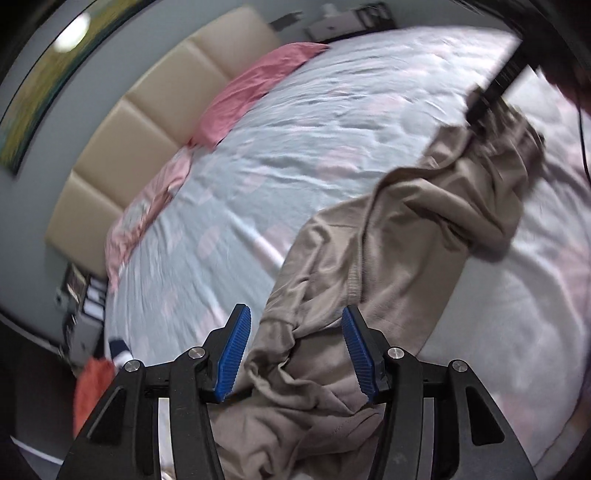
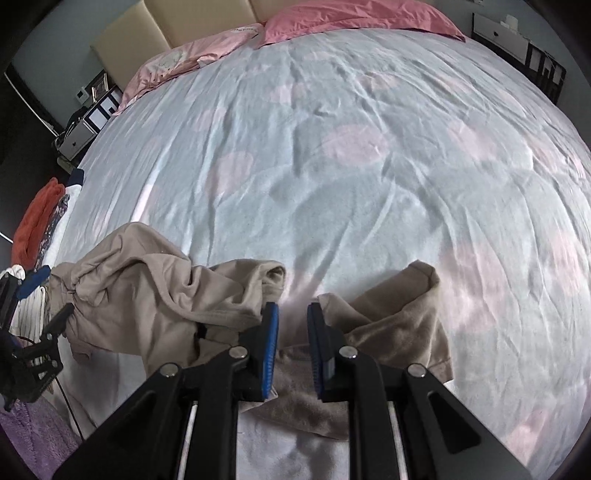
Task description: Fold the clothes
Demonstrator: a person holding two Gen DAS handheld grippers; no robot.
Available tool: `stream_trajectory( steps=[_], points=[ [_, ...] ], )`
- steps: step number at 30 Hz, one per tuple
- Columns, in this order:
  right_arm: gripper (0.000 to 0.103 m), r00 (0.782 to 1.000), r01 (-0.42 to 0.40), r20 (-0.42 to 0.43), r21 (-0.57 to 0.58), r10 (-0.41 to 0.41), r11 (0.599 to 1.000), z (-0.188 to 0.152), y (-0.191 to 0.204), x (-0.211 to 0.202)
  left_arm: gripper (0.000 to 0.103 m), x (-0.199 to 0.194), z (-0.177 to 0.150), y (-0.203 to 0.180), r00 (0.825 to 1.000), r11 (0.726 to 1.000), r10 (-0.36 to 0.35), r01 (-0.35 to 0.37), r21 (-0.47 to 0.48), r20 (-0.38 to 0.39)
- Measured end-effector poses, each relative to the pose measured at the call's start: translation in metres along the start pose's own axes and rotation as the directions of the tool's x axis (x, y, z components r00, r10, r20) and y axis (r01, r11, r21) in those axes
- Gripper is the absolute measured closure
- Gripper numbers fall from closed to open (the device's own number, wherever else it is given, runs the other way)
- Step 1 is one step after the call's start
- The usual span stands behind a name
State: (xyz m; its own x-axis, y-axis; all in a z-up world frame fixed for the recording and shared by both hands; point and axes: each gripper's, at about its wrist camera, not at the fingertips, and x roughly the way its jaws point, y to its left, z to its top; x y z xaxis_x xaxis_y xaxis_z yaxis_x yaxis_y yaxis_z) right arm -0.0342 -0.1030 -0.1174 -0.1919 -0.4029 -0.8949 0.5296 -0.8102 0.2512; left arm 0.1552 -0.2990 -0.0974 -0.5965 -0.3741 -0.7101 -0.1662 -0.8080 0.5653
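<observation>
Left gripper [image 1: 297,354] is spread, nothing clamped; right gripper [image 2: 292,347] is nearly closed on garment [image 1: 388,240] (near bed [image 2: 332,147] edge). Bunched folds may be set crooked.

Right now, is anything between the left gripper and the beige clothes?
No. The left gripper stands open right over the beige garment, with only that cloth between its blue pads.

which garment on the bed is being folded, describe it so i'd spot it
Start at the big bed with its pale spotted cover. Near its lower edge, below the pink pillows, lies the crumpled beige garment. It is the only tan piece; the orange and striped clothes are stacked off to the side.
</observation>
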Motion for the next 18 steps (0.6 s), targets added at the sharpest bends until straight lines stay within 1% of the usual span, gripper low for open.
stream_trajectory(
  steps=[3,4,5,6,7,8,9,11,13,14,16,18],
  points=[
    [0.087,1.0,0.003,-0.009,-0.017,-0.003,1.0,0.001,0.002,0.003,0.05,0.008,-0.001,-0.012,1.0,0.998,0.016,-0.015,0.063,-0.004],
    [0.087,1.0,0.008,-0.009,-0.026,-0.009,1.0,0.001,0.003,0.003,0.05,0.012,-0.001,-0.014,1.0,0.998,0.011,-0.01,0.064,-0.009],
    [0.087,1.0,0.015,-0.008,-0.037,-0.016,0.999,0.002,0.005,0.004,0.053,0.016,-0.002,-0.017,1.0,0.998,0.006,-0.005,0.063,-0.017],
    [0.087,1.0,0.026,-0.006,-0.051,-0.027,0.998,0.002,0.006,0.005,0.057,0.021,-0.002,-0.018,1.0,0.998,0.01,-0.009,0.061,-0.03],
    [0.087,0.999,0.04,-0.004,-0.068,-0.04,0.997,0.003,0.008,0.005,0.068,0.026,-0.004,-0.019,0.999,0.998,0.023,-0.02,0.059,-0.046],
    [0.087,0.998,0.057,-0.005,-0.087,-0.057,0.995,0.003,0.011,0.006,0.076,0.032,-0.005,-0.02,0.997,0.998,0.036,-0.032,0.058,-0.063],
    [0.087,0.997,0.076,-0.006,-0.108,-0.077,0.991,0.002,0.013,0.008,0.08,0.036,-0.006,-0.019,0.996,0.998,0.042,-0.039,0.04,-0.075],
    [0.087,0.993,0.112,-0.012,-0.153,-0.116,0.982,0.001,0.018,0.012,0.092,0.04,-0.006,-0.008,0.996,0.999,0.04,-0.043,-0.033,-0.085],
    [0.086,0.99,0.136,-0.014,-0.197,-0.141,0.971,-0.001,0.024,0.017,0.097,0.04,-0.005,0.006,0.996,0.992,0.049,-0.057,-0.111,-0.078],
    [0.086,0.989,0.14,-0.012,-0.221,-0.146,0.965,-0.001,0.027,0.019,0.097,0.04,-0.005,0.015,0.996,0.986,0.054,-0.066,-0.154,-0.077],
    [0.081,0.989,0.14,-0.002,-0.267,-0.145,0.954,-0.001,0.035,0.022,0.098,0.041,-0.007,0.034,0.995,0.965,0.057,-0.077,-0.252,-0.083],
    [0.079,0.989,0.142,0.015,-0.316,-0.145,0.938,-0.002,0.043,0.024,0.098,0.043,-0.014,0.052,0.995,0.94,0.038,-0.068,-0.335,-0.096]
  ],
)
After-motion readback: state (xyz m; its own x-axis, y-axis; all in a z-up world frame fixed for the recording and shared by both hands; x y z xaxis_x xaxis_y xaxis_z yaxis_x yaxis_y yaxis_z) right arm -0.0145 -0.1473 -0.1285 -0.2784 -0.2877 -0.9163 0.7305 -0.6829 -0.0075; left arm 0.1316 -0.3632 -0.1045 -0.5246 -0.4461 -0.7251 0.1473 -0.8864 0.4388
